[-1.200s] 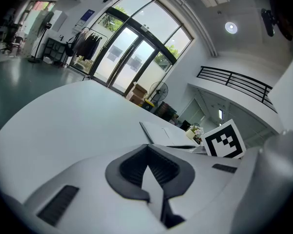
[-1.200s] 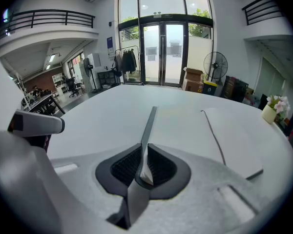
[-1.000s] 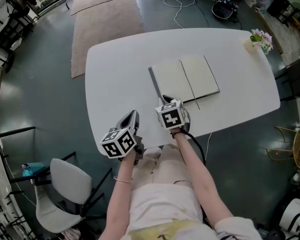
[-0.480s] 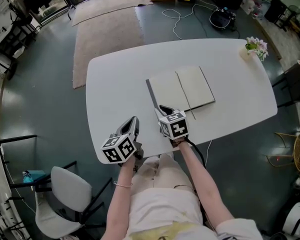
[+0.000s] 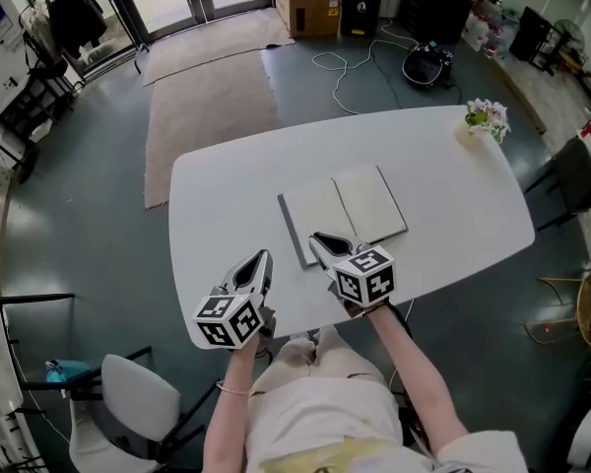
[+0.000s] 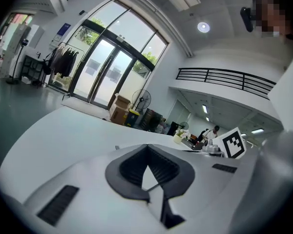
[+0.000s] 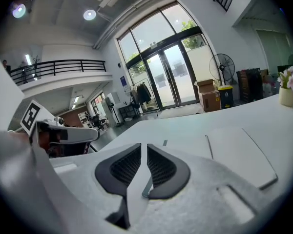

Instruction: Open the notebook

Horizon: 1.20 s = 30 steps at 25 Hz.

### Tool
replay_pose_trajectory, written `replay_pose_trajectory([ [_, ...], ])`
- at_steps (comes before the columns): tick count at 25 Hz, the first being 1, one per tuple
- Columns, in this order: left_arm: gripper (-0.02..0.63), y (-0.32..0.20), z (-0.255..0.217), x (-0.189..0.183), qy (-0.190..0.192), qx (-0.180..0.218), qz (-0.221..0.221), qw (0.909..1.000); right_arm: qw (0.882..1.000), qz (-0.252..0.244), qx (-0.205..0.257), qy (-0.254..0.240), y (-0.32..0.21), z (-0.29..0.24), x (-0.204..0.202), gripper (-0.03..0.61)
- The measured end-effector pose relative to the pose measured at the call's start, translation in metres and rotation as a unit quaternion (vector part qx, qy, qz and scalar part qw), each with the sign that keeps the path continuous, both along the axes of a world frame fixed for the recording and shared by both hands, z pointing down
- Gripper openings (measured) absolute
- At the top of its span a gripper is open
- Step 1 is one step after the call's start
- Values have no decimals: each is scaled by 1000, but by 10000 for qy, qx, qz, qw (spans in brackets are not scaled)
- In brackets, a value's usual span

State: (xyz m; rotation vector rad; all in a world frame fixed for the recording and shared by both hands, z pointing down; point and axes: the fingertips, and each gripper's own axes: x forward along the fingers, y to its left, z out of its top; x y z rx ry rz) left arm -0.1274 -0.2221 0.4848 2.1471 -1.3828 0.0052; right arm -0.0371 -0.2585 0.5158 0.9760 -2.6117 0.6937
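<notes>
White tabletop [image 5: 217, 195] is left open from 9 o'clock round to 12 o'clock of the notebook [image 5: 343, 213]. The notebook is laid open and flat near the table's centre, with its pages well clear of every table edge. A flower vase [image 5: 486, 121] is set at the table's 2 o'clock corner, well apart from the notebook. The near edge, at 6 o'clock, is taken up by both grippers. The left gripper [image 5: 259, 261] is held over plain table at 7 o'clock of the notebook, apart from it. Its jaws are brought together at the tips, and nothing is gripped between them. The right gripper [image 5: 321, 239] is seen over the notebook's near left corner, but whether the page is touched cannot be told. Its jaws are drawn in to a thin slit, and nothing is held.
</notes>
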Motion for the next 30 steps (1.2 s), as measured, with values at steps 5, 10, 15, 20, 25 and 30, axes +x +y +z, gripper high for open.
replay_pose_trajectory([
  [5,-2,-1,-30,7,-237,420,67,9988,9994,19,238,-243,1,-30,15,31],
  [10,-2,-5,-50,3,-480,769,-102,9958,9979,140,447,-445,-5,-50,29,8],
  [15,-2,-10,-69,-1,-603,1030,-282,9925,9955,284,504,-749,-12,-70,42,6],
  [20,-2,-14,-75,-6,-694,1176,-365,9900,9920,489,568,-1011,-22,-82,58,6],
  [25,-2,-17,-83,-11,-767,1269,-495,9877,9893,567,722,-1131,-29,-94,67,6],
  [30,-2,-19,-81,-18,-797,1251,-625,9870,9891,487,839,-1106,-31,-97,67,6],
])
